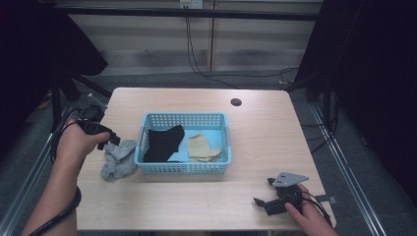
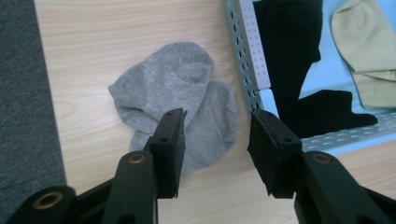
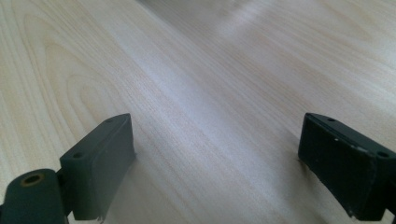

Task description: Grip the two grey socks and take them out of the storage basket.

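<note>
The left gripper (image 2: 217, 135), jaws apart, hung just over the grey socks (image 2: 175, 105) at frame centre; right gripper (image 1: 268, 194) open, far off

Grey socks (image 1: 118, 160) lie crumpled on the desk (image 1: 196, 201), touching the blue basket (image 1: 185, 121) holding black sock (image 1: 164, 142) and beige socks (image 1: 202, 147).

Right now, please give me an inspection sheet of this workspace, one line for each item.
Surface: wooden table with a round hole.
Job's things: grey socks on the table, left of the blue basket; black sock and beige sock inside it.
Clutter: nothing seen.
Grippers: left gripper open over the grey socks; right gripper open over bare wood.
Cables: black wires on the floor behind.
Surroundings: dark curtains at both sides.
</note>
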Available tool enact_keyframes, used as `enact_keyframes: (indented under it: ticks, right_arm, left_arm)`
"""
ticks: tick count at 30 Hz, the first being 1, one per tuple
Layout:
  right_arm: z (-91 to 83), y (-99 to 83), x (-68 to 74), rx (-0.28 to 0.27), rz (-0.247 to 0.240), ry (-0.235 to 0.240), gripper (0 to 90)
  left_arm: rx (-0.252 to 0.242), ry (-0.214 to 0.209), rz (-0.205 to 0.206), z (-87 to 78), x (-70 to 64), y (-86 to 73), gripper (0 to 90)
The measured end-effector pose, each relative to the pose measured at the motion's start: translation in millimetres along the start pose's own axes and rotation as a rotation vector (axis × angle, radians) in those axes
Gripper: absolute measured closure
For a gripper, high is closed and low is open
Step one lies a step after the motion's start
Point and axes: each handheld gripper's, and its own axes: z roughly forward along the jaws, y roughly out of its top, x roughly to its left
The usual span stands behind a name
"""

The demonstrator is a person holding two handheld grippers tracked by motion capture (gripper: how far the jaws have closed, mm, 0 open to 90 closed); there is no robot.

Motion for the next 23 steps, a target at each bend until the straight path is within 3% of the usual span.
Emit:
enact_keyframes:
  ticks: [8,13,18,23]
  right_arm:
    - [-0.2,-0.1,0.1,0.003,0.001,0.002,10.3]
    - [-0.1,-0.1,0.1,0.002,0.001,0.002,10.3]
    - [-0.1,-0.1,0.1,0.002,0.000,0.001,10.3]
    - [-0.2,-0.1,0.1,0.003,0.001,0.001,10.2]
  left_arm:
    - [-0.038,0.003,0.081,12.2,-19.5,-31.7,47.7]
    - [-0.060,-0.012,0.095,26.8,-34.9,-59.7,44.0]
    - [-0.070,-0.011,0.062,43.9,-35.5,-80.8,40.5]
    - [-0.095,-0.001,0.023,50.8,-27.3,-86.4,36.6]
